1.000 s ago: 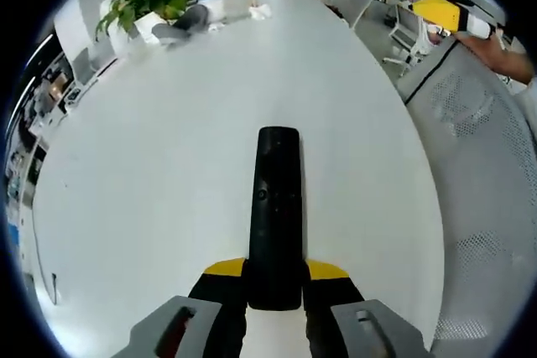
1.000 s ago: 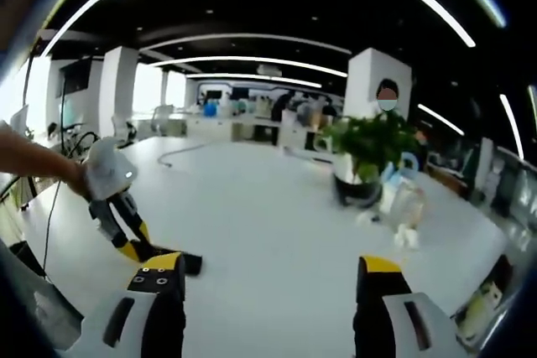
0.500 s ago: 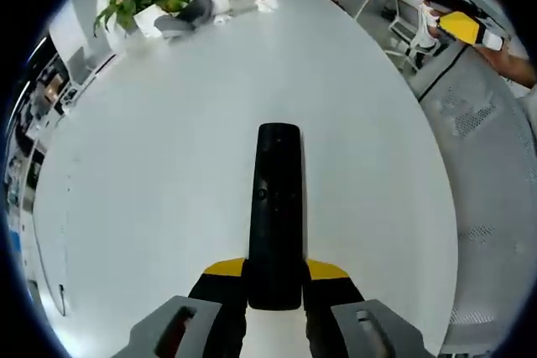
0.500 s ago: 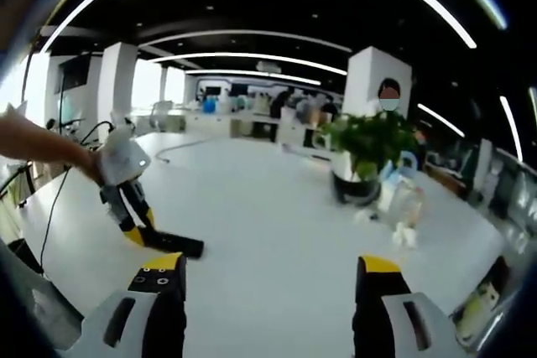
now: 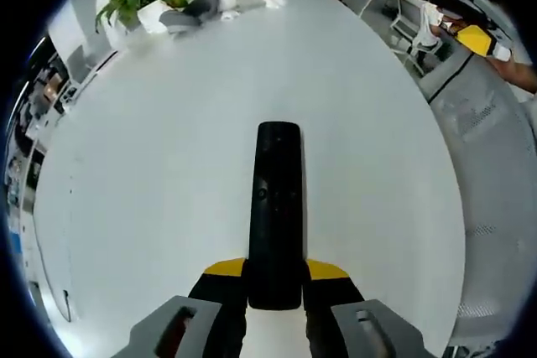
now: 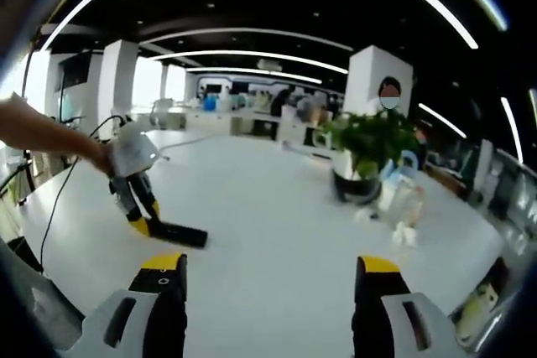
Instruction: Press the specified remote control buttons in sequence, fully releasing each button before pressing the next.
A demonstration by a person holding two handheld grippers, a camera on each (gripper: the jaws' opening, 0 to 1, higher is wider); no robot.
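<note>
A long black remote control [image 5: 276, 207] points away from me over the white table [image 5: 168, 165], its near end clamped between the yellow-tipped jaws of my left gripper [image 5: 275, 272]. In the right gripper view that same left gripper [image 6: 141, 222] holds the remote [image 6: 178, 233] low over the table, a person's arm behind it. My right gripper [image 6: 265, 278] stands open at the bottom of its view with nothing between its fingers, well apart from the remote. Its yellow tip [image 5: 475, 37] shows far right in the left gripper view.
A potted green plant [image 6: 367, 150] stands at the table's far end, with a clear container [image 6: 402, 199] and small white bits beside it. White mesh chairs [image 5: 495, 148] line the table's right side. A cable [image 6: 180, 152] lies across the far table.
The left gripper with the remote has shifted right and forward over the table as seen from the right gripper. The right gripper has stayed open and almost still.
</note>
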